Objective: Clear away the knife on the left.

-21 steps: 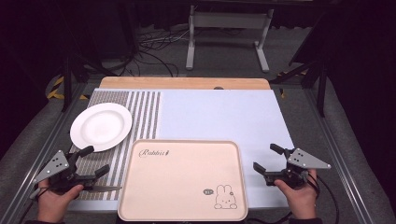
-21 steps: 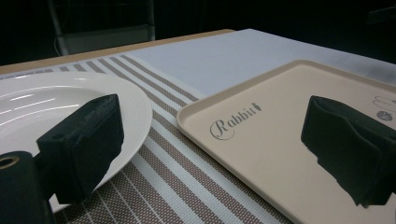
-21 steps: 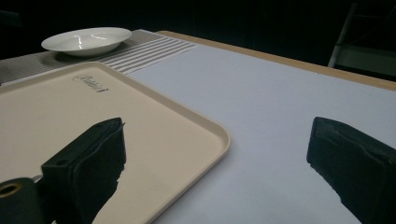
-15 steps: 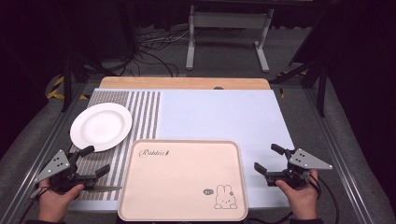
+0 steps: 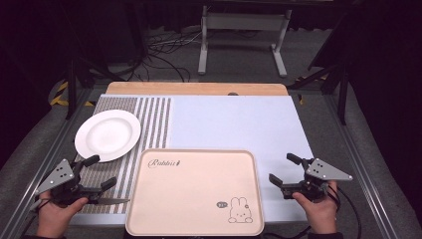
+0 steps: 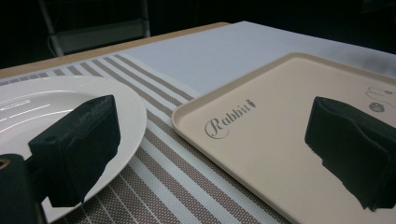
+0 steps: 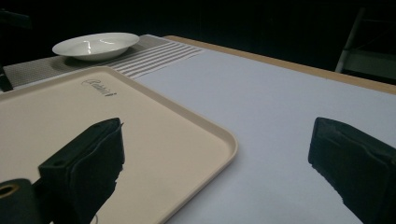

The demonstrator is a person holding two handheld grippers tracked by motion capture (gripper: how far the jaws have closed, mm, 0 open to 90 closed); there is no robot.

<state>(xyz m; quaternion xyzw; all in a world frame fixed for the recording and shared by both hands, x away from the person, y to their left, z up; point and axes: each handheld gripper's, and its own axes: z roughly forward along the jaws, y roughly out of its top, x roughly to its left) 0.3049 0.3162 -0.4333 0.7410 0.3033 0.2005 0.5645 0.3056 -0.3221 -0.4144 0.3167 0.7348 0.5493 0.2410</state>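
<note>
The left claw (image 6: 224, 140) stands wide apart, with nothing between its two black jaws. Left of the beige tray (image 6: 289, 154), which bears the word "Rabbit" near its corner, a white plate (image 6: 70, 100) lies on a brown-striped placemat (image 6: 159, 186). Beyond the tray, a pale sheet (image 6: 224, 51) covers the bench up to a wooden edge (image 6: 116, 46).

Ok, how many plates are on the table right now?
1: the white plate sits on the striped mat at the table's left, just behind the left gripper and beside the tray.
</note>
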